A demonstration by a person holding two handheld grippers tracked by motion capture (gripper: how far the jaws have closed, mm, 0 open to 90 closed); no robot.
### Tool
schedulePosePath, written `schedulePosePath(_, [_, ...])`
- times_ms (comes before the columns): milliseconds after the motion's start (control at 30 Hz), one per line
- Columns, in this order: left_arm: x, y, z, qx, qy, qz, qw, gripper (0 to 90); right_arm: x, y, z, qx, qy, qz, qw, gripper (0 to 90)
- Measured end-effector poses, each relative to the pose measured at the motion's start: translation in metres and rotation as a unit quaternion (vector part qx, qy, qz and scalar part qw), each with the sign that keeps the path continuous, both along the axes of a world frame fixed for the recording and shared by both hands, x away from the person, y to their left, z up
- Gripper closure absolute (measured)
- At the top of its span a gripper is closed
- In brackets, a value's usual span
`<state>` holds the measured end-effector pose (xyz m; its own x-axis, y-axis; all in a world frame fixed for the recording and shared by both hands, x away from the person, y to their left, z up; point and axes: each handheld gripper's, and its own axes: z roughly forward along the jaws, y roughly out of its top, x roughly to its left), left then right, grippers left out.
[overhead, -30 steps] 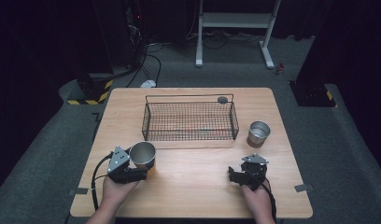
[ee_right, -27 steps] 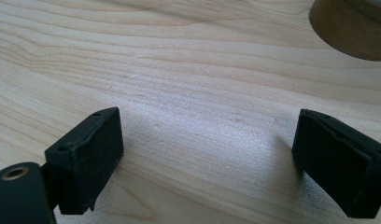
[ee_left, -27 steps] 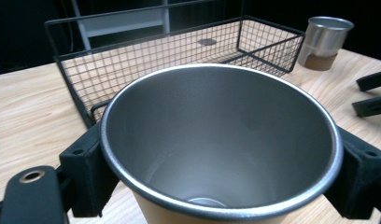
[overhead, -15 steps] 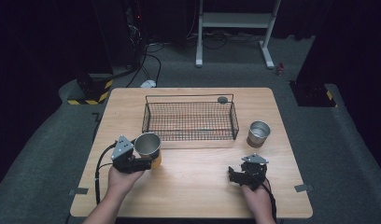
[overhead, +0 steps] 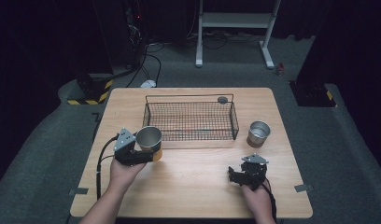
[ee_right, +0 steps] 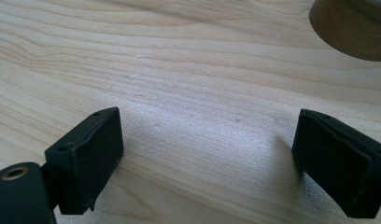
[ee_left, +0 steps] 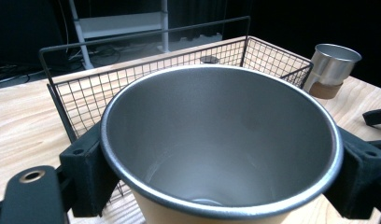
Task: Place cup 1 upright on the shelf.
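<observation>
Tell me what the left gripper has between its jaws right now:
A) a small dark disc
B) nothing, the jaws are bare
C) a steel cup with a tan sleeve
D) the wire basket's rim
C: the left gripper has its jaws clamped on either side of the steel cup, in front of the wire basket.

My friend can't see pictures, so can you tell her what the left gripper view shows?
A shiny metal cup with a tan band is clamped between the left gripper's two black jaws, seen from just above its open, empty inside. Behind it stands a black wire basket on a light wooden table, and a second metal cup sits at the far right.
</observation>
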<state>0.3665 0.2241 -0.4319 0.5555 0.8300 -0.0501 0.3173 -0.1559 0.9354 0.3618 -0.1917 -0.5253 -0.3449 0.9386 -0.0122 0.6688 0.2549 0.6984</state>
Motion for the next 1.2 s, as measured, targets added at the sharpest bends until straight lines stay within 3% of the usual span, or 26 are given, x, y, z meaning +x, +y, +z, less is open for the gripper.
schedulePosePath(867, [0.035, -0.007, 0.026, -0.038, -0.012, 0.017, 0.9991, 13.3, 0.0, 0.0, 0.0, 0.001, 0.001, 0.002, 1.0, 8.8])
schedulePosePath(1200, [0.051, -0.011, 0.03, -0.033, -0.004, 0.023, 0.9992, 13.3, 0.0, 0.0, 0.0, 0.001, 0.001, 0.003, 1.0, 8.8])
